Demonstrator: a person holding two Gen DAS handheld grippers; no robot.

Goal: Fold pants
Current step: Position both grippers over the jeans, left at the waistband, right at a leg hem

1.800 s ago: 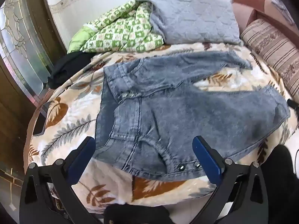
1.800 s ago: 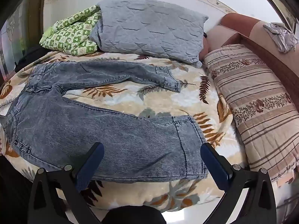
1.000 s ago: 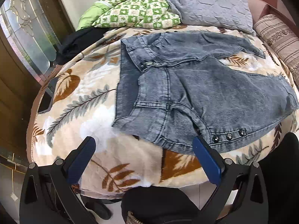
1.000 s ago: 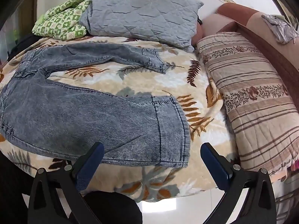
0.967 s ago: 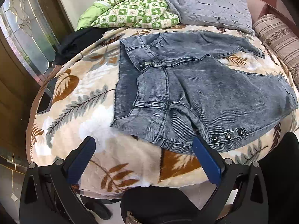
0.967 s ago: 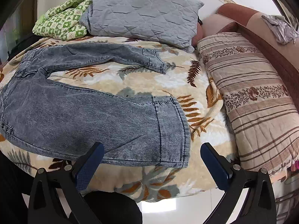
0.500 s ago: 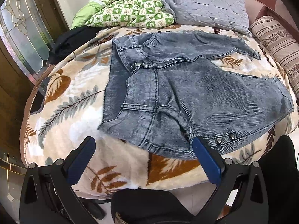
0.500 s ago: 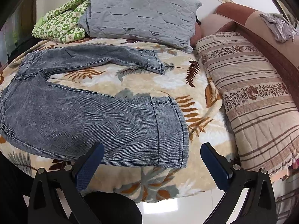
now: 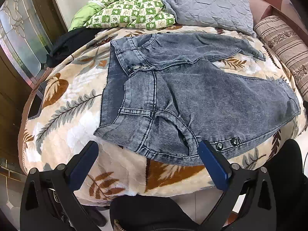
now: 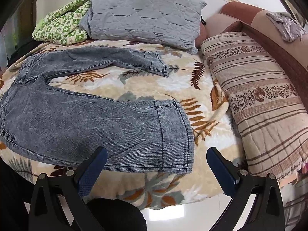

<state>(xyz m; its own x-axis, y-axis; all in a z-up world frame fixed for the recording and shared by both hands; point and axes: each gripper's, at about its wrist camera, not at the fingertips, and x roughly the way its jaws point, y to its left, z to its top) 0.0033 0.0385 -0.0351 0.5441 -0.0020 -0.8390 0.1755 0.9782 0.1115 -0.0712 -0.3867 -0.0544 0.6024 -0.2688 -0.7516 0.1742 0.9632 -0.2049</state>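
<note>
1. My left gripper (image 9: pixel 147 152) has its two blue-padded jaws spread wide, nothing between them. It hovers just off the bed edge, aimed at the near waistband corner.
2. My right gripper (image 10: pixel 156 158) is likewise spread wide and empty, hovering at the bed edge near the cuff of the near leg.
3. The washed grey-blue denim pants (image 9: pixel 202 96) lie spread on the bed, waist toward my left side, legs running toward my right. Neither claw touches them.
4. Waist area is rumpled: the near waistband flap is turned over and creased. Small metal studs show at the near hip edge.
5. The two legs are splayed apart in a V; far leg cuff (image 10: pixel 157 63) sits well apart from near leg cuff (image 10: pixel 175 134).
6. Progress, my judgement: nothing folded yet. Pants are only laid out. Left to do: bring one leg over the other, then fold lengthwise toward the waist.
7. Likely next: pinch waistband corner with left, cuff with right.
8. Underneath: one cream plush blanket with brown and grey leaf print (image 9: pixel 63 104), covering the bed.
9. Counts: one pair of pants, two legs, two grippers.
10. Further out: one grey quilted pillow (image 10: pixel 142 17), one green-and-white checked quilt (image 9: pixel 130 13), one beige striped floral bolster cushion (image 10: pixel 258 100), one dark garment (image 9: pixel 67 44) at the far left edge.
11. One small grey cloth (image 10: pixel 286 27) lies on the brown headboard.
</note>
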